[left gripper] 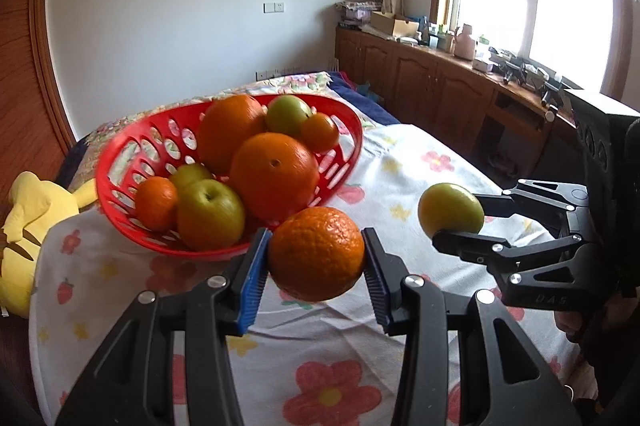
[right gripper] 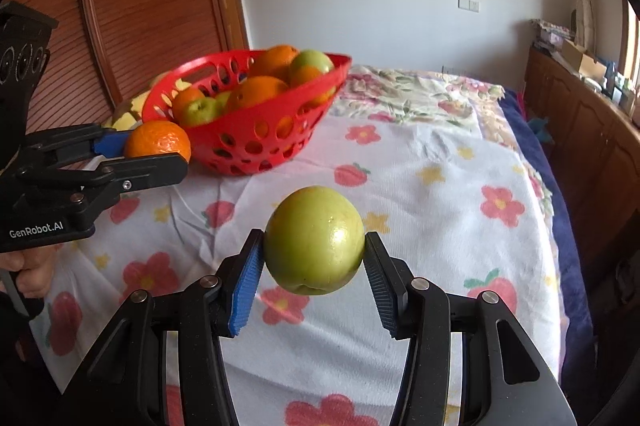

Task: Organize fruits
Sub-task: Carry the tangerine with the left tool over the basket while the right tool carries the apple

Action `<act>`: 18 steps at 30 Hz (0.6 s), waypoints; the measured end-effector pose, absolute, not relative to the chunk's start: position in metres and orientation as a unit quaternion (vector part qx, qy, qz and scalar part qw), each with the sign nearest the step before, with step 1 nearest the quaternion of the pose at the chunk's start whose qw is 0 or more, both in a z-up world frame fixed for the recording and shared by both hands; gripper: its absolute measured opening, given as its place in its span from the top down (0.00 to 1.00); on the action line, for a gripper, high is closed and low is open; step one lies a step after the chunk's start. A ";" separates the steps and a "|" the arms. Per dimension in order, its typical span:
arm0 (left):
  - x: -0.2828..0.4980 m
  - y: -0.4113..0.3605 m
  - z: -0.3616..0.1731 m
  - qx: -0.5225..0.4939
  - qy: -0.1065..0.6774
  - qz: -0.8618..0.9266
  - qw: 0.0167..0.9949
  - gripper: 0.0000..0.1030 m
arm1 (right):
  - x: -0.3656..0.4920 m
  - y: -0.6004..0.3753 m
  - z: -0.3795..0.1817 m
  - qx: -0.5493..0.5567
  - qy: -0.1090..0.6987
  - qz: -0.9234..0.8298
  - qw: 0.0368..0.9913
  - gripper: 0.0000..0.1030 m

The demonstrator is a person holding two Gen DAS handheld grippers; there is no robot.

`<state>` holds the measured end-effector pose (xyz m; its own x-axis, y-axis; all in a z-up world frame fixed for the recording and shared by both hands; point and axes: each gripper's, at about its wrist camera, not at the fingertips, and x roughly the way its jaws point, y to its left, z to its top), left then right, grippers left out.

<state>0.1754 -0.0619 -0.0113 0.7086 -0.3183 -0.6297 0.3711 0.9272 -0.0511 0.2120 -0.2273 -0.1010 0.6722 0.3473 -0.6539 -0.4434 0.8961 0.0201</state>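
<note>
My left gripper [left gripper: 316, 258] is shut on an orange [left gripper: 316, 252] and holds it above the bed, just in front of the red basket [left gripper: 132, 142]. My right gripper [right gripper: 314, 262] is shut on a green apple [right gripper: 314, 240], held above the floral sheet to the right of the basket [right gripper: 280, 130]. The basket holds several oranges and green apples. The right gripper with its apple [left gripper: 450, 208] shows in the left wrist view. The left gripper with its orange [right gripper: 158, 142] shows at the left of the right wrist view.
A floral sheet [right gripper: 440, 186] covers the bed. A yellow plush toy [left gripper: 28, 222] lies left of the basket. A wooden cabinet [left gripper: 440, 90] with clutter runs under the window on the right. A wooden sliding door [right gripper: 140, 6] stands behind the basket.
</note>
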 end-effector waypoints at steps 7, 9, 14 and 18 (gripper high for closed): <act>0.169 -0.046 0.012 0.028 0.300 -0.191 0.934 0.58 | 0.214 -0.220 -0.079 -0.080 0.322 0.218 0.918 0.51; 0.171 -0.042 0.019 0.030 0.291 -0.187 0.938 0.58 | 0.216 -0.218 -0.071 -0.083 0.314 0.219 0.920 0.51; 0.185 -0.025 0.027 0.030 0.280 -0.170 0.944 0.58 | 0.227 -0.209 -0.051 -0.091 0.295 0.226 0.924 0.51; 0.203 -0.011 0.026 0.026 0.282 -0.155 0.946 0.58 | 0.241 -0.196 -0.037 -0.096 0.281 0.241 0.924 0.51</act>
